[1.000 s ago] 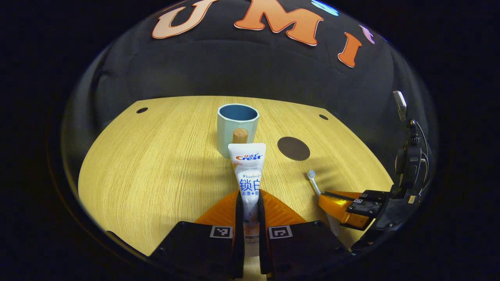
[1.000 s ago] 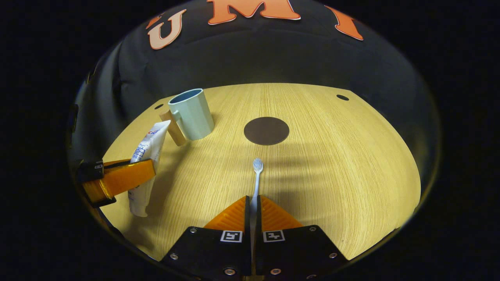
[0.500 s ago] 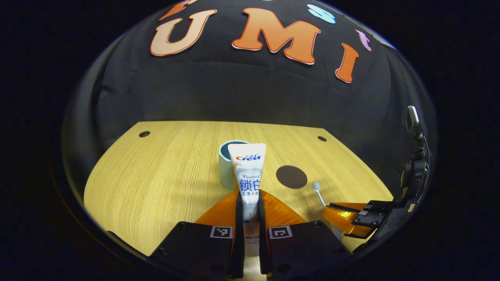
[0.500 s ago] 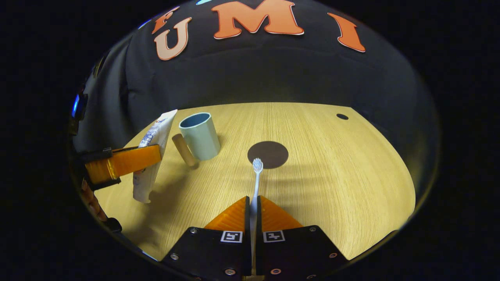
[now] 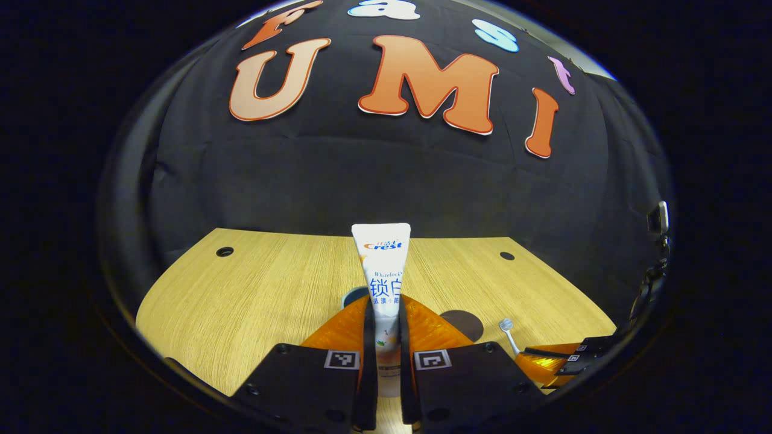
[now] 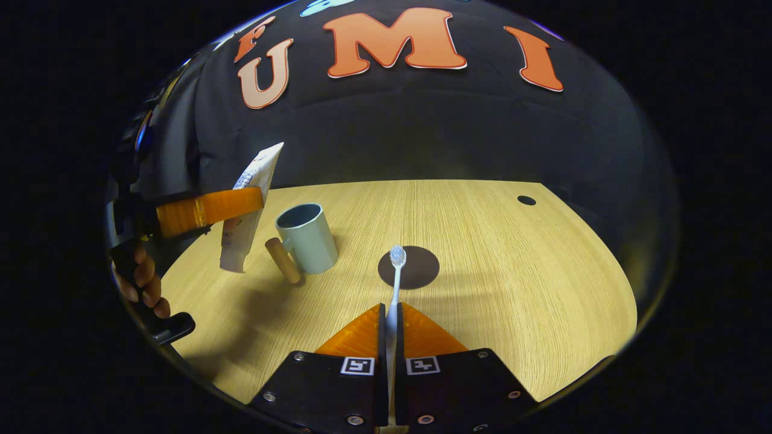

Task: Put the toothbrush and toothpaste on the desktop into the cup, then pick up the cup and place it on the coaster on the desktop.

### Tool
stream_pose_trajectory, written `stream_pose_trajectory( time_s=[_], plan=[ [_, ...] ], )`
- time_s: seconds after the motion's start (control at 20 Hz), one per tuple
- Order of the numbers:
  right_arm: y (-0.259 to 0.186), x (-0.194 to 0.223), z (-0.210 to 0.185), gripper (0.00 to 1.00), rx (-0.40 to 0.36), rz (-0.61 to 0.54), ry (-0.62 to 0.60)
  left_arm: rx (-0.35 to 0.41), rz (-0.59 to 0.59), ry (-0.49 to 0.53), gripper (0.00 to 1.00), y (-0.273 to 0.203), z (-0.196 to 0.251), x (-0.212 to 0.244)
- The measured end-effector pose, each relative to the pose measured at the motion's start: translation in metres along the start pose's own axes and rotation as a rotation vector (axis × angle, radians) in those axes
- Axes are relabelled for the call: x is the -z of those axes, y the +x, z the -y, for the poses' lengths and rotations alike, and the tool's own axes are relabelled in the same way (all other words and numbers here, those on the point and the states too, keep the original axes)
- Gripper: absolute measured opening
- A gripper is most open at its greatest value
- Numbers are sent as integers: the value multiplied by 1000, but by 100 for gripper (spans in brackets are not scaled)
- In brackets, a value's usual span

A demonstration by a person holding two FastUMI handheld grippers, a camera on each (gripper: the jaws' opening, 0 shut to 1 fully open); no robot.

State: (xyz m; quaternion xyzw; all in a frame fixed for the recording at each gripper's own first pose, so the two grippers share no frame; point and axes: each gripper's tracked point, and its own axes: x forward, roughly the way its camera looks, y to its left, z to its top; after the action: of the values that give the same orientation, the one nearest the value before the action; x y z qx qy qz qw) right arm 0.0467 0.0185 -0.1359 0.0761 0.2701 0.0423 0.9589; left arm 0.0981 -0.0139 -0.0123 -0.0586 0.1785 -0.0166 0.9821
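The left tongs [image 5: 383, 337] gripped the toothpaste [image 5: 382, 265] upright above the table [image 6: 512, 289], at ten o'clock of the cup [image 6: 306, 237]. The right tongs [image 6: 390, 328] clamped the toothbrush [image 6: 395, 277], bristles over the coaster [image 6: 422, 271] at twelve o'clock.

Brightness: the desktop [image 6: 482, 241] is evenly and warmly lit; the booth wall [image 6: 422, 132] stays dark.
Shadows: soft bands cross the wood near the coaster [image 6: 409, 267]; a broad soft shadow lies left of the cup [image 6: 306, 238].
Focus: both views sharp, no motion blur.
Distortion: strong fisheye bending at the edges, rim darkened.
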Motion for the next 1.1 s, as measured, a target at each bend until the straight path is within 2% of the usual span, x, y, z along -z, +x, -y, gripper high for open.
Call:
stream_pose_trajectory(
  time_s=[0.4, 0.75, 1.1],
  plan=[
    [7, -1, 9, 5, 11, 16, -10, 3, 127, 17, 19, 41, 3, -29],
    [9, -3, 8, 5, 3, 35, -3, -44, 207, 13, 19, 73, -17, -33],
    [8, -7, 5, 5, -12, 55, -3, -28, 165, -30, 22, 93, -18, -12]
  ],
)
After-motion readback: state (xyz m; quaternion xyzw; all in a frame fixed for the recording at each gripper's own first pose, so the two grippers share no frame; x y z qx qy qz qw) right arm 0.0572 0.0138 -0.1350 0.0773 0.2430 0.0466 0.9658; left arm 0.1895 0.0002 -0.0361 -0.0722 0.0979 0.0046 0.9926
